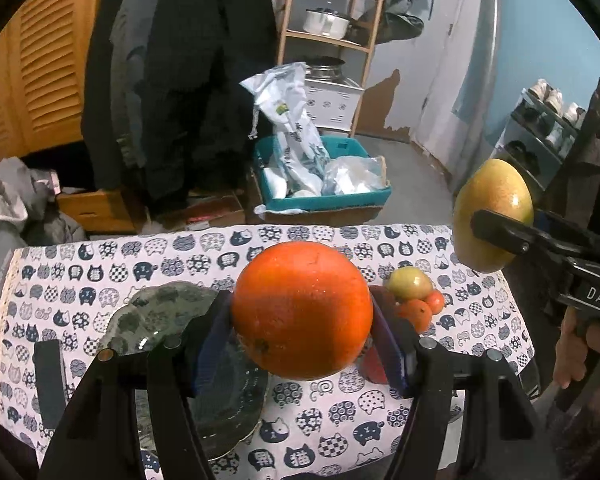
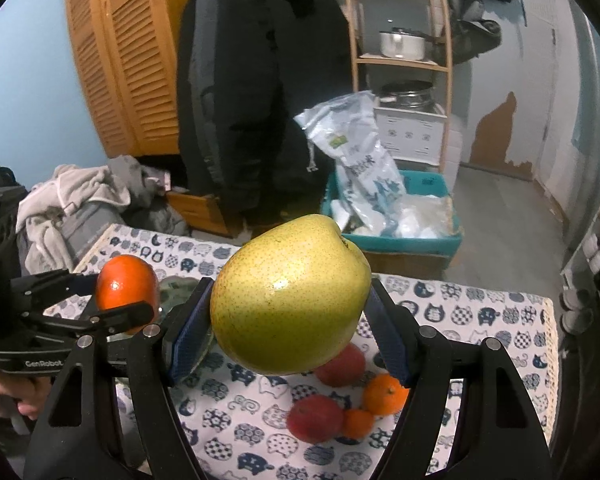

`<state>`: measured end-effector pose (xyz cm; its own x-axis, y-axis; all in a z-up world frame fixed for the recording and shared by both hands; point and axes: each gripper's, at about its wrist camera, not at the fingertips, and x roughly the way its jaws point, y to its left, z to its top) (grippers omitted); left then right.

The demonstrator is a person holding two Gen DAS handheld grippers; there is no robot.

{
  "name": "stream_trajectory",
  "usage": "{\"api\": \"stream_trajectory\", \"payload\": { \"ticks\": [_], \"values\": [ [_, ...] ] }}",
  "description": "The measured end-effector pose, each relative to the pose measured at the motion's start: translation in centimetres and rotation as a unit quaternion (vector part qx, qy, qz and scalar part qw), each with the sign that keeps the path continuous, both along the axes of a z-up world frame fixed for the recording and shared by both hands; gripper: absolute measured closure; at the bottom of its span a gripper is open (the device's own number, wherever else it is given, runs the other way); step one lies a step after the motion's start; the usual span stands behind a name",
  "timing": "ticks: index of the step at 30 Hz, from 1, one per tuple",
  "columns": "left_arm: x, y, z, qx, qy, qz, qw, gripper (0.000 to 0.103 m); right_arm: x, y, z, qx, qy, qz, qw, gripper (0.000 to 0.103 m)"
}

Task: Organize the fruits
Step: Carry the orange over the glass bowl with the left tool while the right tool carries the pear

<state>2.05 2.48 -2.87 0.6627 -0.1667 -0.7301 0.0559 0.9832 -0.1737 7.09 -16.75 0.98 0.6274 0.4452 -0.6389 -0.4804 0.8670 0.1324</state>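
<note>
My left gripper [image 1: 302,322] is shut on a large orange [image 1: 302,308] and holds it above the table, over the right edge of a green patterned glass plate [image 1: 159,316]. My right gripper [image 2: 289,320] is shut on a yellow-green pear [image 2: 289,296], held in the air above the table; it also shows in the left wrist view [image 1: 494,214] at the right. The left gripper with the orange [image 2: 125,284] shows at the left of the right wrist view. A small pile of fruit lies on the cloth: red apples [image 2: 314,418], small oranges [image 2: 386,394] and a greenish apple [image 1: 410,283].
The table carries a cat-print cloth [image 1: 79,280]. A dark flat object [image 1: 49,380] lies at its left edge. Beyond the table stand a teal bin with plastic bags [image 1: 320,176], a wooden shelf with pots [image 1: 328,24], hanging dark coats [image 1: 179,80] and a pile of clothes [image 1: 11,200].
</note>
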Motion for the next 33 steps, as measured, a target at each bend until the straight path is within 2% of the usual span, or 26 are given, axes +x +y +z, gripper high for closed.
{"api": "stream_trajectory", "payload": {
  "ticks": [24,33],
  "values": [
    [-2.7,10.5,-3.9,-0.014,0.035,0.093,0.9950,0.035,0.4,13.2,-1.7,-0.019,0.025,0.103,0.994,0.029],
    [-2.0,13.3,-8.6,-0.045,0.097,0.119,0.9872,0.035,0.4,17.0,-3.6,-0.031,0.044,0.132,0.990,0.029]
  ]
}}
